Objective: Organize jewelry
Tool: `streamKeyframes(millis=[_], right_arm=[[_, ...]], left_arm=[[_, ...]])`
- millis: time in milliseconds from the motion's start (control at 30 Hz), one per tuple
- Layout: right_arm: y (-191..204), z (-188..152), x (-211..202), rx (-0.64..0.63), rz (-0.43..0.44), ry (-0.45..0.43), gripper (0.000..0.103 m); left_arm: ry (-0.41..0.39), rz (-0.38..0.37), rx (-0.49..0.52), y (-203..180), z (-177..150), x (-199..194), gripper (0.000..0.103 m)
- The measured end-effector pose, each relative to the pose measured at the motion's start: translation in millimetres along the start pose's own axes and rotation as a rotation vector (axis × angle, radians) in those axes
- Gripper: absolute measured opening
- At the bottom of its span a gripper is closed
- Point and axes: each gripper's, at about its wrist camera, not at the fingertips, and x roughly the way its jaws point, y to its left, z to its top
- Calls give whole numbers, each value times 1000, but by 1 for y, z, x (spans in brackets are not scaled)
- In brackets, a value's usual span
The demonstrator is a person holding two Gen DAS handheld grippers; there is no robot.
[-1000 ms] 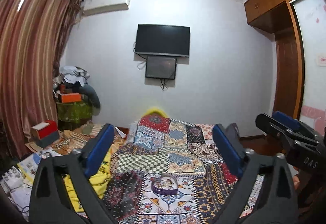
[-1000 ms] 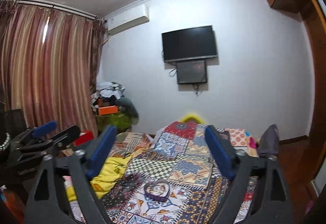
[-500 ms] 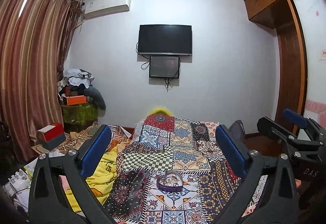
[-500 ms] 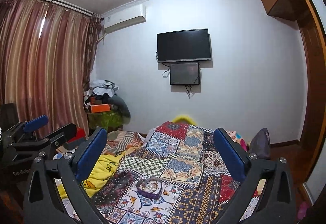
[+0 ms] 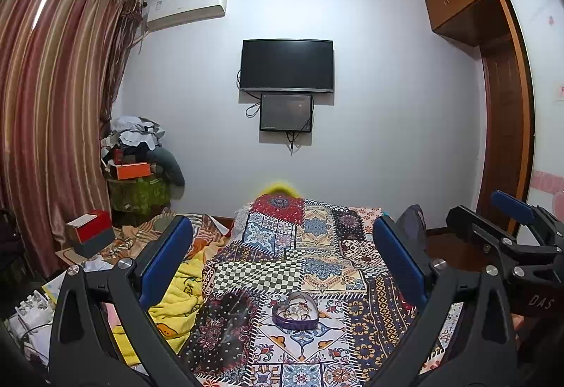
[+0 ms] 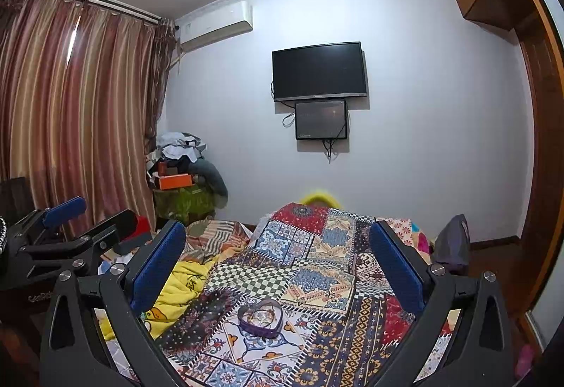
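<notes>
Both claws, left claw [image 5: 282,249] and right claw [image 6: 276,246], gaped wide and empty above the heart-shaped jewelry box [image 5: 295,311] (purple-walled) on the patchwork bedspread [image 5: 328,246].

Right gripper [image 6: 276,253] spread wide, empty, above patchwork bedspread [image 6: 317,267]; purple heart-shaped jewelry box [image 6: 260,318] (open, trinkets inside) between fingers; left gripper [image 6: 88,221] at left.

Black grippers [image 5: 282,246], blue finger pads [image 5: 165,260]
</notes>
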Motion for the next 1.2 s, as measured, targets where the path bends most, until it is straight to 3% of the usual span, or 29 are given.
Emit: streamKeyframes(millis=[1200], right_arm=[[-9,3,-2,15,-6,14,103]], left_arm=[[-3,-32,-29,1,-1,5,102]])
